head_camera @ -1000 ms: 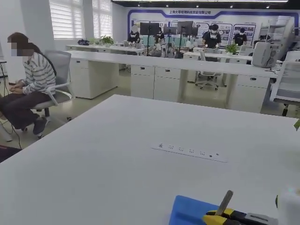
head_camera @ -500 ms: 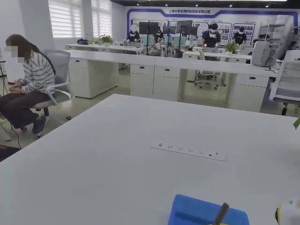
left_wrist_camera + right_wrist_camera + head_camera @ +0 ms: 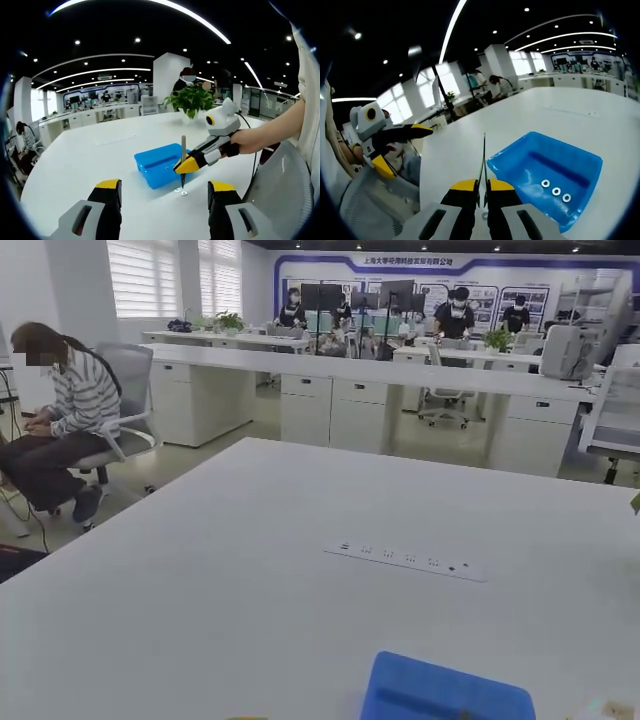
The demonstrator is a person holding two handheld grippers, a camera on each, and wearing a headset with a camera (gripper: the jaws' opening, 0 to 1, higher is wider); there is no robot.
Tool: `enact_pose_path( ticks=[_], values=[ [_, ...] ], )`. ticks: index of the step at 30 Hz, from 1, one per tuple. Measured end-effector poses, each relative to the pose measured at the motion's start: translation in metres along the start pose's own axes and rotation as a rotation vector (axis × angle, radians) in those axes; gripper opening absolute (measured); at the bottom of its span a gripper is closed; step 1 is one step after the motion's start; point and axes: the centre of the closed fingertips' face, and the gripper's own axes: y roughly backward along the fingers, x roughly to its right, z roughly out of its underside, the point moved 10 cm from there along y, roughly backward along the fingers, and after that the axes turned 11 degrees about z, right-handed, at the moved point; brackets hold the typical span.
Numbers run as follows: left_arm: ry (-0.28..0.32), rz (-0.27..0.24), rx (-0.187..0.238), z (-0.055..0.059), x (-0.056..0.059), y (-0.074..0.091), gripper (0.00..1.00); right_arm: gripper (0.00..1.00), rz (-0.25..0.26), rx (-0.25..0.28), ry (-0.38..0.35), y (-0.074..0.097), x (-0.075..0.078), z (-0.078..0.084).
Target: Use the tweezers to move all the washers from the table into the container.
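In the left gripper view, my right gripper [image 3: 182, 167] comes in from the right, shut on the grey tweezers [image 3: 183, 147]. Their tips point down at two small washers [image 3: 181, 190] on the white table beside the blue container [image 3: 155, 165]. My left gripper [image 3: 165, 192] hangs open over the table with nothing between its jaws. In the right gripper view the tweezers [image 3: 483, 152] stick out from my shut right gripper [image 3: 482, 186]. The blue container [image 3: 580, 160] lies to their right with three washers [image 3: 556, 191] in it. The open left gripper [image 3: 402, 147] shows at the left.
A power strip [image 3: 405, 560] is set into the white table [image 3: 200, 590] beyond the blue container [image 3: 448, 692]. A potted plant [image 3: 192, 102] stands at the table's far side. A person [image 3: 60, 420] sits on a chair at the left, other desks and people behind.
The gripper holding the tweezers, seen at the head view's bottom edge a second ago, has dropped below that edge. The blue container stays where it was.
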Motion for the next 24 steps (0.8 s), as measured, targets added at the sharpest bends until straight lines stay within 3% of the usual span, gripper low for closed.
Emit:
enact_pose_path(
  ticks=[24],
  values=[
    [-0.002,0.002,-0.005,0.0,0.0,0.0,0.7,0.04,0.0,-0.055,0.007,-0.005,-0.001,0.017]
  ],
)
